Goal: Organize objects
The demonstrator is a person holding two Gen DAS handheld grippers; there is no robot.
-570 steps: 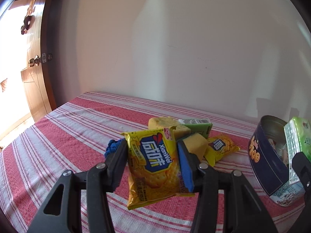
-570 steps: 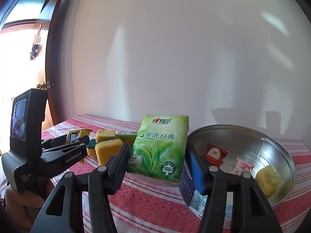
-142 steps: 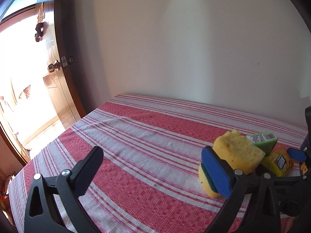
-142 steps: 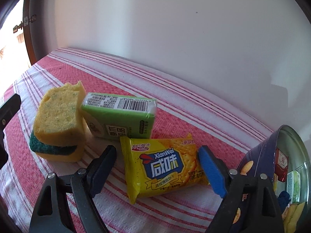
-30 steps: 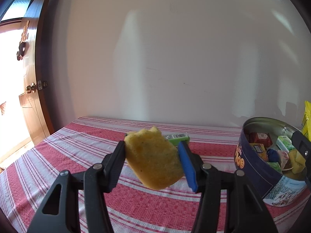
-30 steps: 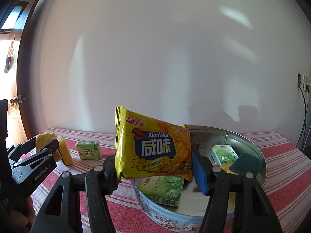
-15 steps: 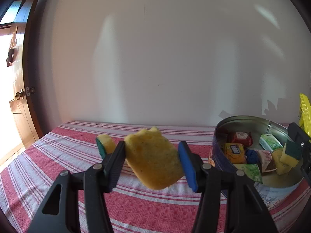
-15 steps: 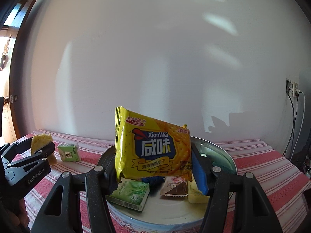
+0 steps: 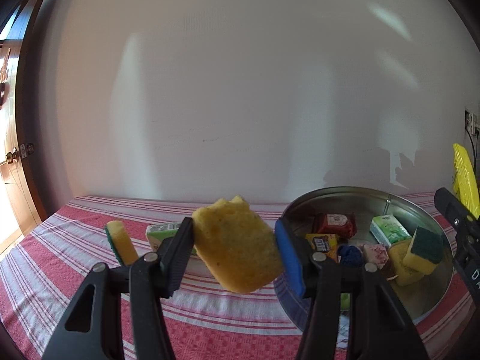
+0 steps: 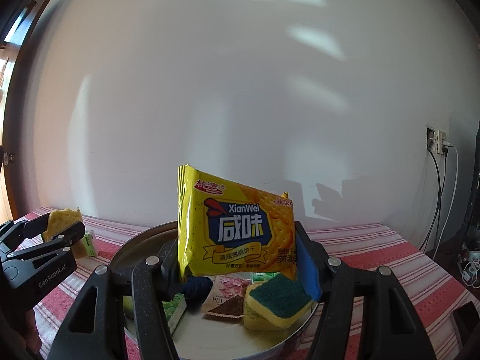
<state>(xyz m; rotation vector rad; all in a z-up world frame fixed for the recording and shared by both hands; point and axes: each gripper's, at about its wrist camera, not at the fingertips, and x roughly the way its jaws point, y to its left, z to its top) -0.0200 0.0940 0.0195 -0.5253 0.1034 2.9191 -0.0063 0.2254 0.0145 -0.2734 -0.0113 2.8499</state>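
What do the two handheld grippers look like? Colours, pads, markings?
Both are matte black plastic, with triangular cut-outs in the finger arms and silver pivot screws. The left gripper and right gripper each have one black ribbed pad and one blue pad. The left one's body reads "GenRobot.AI" in white. No cables or sleeves show.

A yellow sponge. A yellow cracker packet with blue label and white lettering. A silver tin held a yellow-and-green sponge. The cloth was red with white stripes. The wall was white.
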